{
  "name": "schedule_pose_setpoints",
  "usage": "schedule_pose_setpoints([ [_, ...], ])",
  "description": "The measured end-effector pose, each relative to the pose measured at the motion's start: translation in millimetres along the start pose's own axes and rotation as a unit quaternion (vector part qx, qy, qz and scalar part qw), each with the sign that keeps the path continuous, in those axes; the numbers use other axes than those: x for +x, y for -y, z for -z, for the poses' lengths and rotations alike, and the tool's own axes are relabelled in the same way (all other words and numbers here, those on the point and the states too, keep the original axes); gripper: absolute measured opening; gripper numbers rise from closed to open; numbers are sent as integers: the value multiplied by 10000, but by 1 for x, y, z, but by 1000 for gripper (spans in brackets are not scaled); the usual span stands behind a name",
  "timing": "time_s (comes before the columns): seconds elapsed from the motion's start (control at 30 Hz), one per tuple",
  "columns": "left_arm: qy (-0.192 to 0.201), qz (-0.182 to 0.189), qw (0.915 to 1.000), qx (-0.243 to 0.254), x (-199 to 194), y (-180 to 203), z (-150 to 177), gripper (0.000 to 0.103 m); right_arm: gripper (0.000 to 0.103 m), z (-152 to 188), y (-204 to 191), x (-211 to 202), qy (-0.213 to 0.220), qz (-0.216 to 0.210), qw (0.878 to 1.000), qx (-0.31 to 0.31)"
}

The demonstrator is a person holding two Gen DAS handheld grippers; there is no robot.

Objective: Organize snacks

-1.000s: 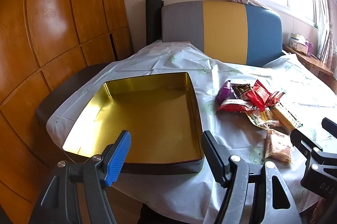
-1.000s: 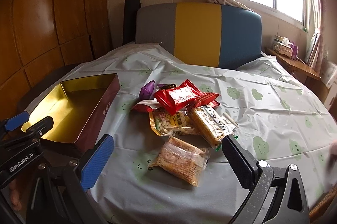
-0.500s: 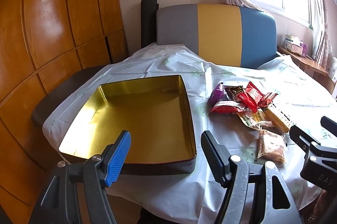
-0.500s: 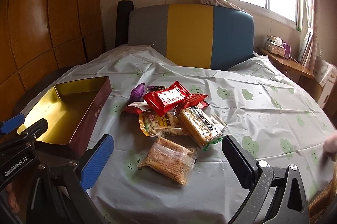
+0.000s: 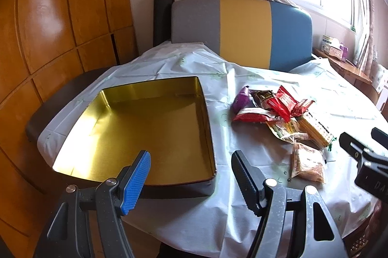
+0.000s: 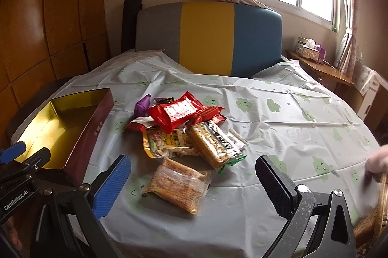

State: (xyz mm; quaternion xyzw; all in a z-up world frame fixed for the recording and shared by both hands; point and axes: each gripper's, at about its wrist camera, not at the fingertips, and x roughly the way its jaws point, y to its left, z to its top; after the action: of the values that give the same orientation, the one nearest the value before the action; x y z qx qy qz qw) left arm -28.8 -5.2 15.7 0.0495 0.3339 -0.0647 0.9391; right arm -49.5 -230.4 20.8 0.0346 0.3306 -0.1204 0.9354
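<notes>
An empty tin box with a gold inside and dark red outer wall sits on the table's left. A pile of snack packets lies to its right: red packs, a purple one, a peanut bag, a cereal bar. A clear pack of golden crisps lies nearest. My left gripper is open and empty over the box's near edge. My right gripper is open and empty, just short of the crisp pack.
The round table has a pale cloth with green prints. A grey, yellow and blue chair back stands behind it. Wood panelling is on the left. A side shelf with a tissue box is at right.
Both grippers have pulled back and risen a little from the table, so the box and snacks look smaller. Both stay open. Nothing on the table has moved.
</notes>
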Motion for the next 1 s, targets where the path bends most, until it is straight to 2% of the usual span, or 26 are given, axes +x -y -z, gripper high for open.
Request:
schedule_pose_setpoints([
  [0.3, -29, 203, 9997, 137, 2, 10, -2, 70, 103, -11, 21, -3, 53, 246, 9996, 132],
  [0.5, -128, 311, 9989, 326, 6, 18, 0, 70, 103, -29, 41, 3, 111, 324, 9993, 167],
  [0.63, -296, 451, 9975, 459, 13, 26, 3, 70, 103, -46, 57, 17, -54, 118, 9997, 215],
  [0.83, -597, 406, 9937, 856, 28, 47, 9, 70, 103, -67, 85, 39, -393, -123, 9989, 229],
  [1.0, -781, 862, 9873, 1083, 33, 56, 9, 70, 103, -84, 111, 55, -660, -287, 9973, 131],
])
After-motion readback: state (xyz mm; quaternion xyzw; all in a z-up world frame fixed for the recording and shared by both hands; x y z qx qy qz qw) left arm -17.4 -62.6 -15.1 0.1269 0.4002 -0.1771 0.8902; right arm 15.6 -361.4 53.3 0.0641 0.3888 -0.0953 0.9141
